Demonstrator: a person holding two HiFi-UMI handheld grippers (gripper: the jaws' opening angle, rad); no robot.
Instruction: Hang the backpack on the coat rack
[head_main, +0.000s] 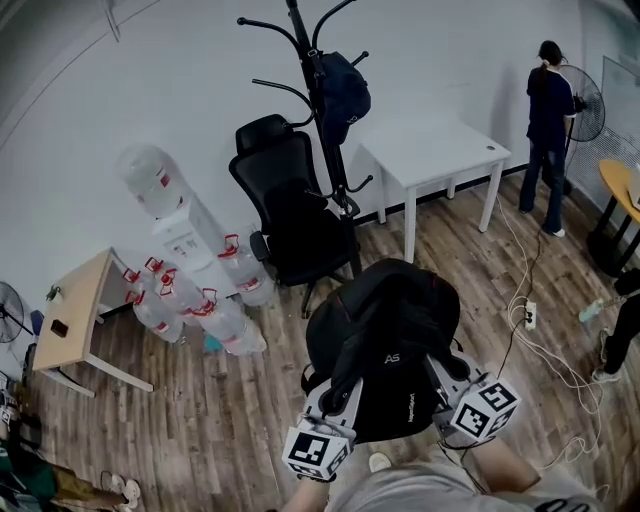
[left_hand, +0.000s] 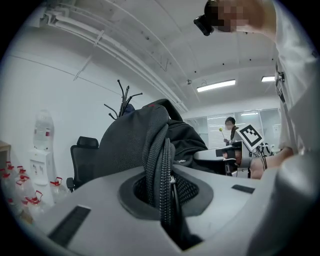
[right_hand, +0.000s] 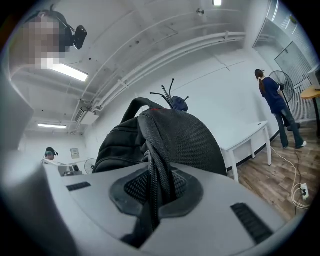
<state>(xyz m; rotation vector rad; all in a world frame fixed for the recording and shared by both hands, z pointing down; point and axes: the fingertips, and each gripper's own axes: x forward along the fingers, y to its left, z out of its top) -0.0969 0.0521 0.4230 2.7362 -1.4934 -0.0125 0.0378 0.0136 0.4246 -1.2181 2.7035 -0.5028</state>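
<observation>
One black, bulky backpack (head_main: 385, 320) at lower centre, one coat rack (head_main: 318, 100) at top centre. Two grippers: left gripper (left_hand: 165, 200) and right gripper (right_hand: 150, 195) each pinch one padded strap (left_hand: 159, 150).

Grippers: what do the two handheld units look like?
Both the left gripper and right gripper have pale grey moulded bodies, each carrying a white cube with black square markers. Dark textured pads line the jaws. The wearer's top is light.

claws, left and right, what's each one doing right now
left claw: closed, holding the backpack
right claw: closed, holding the backpack too
</observation>
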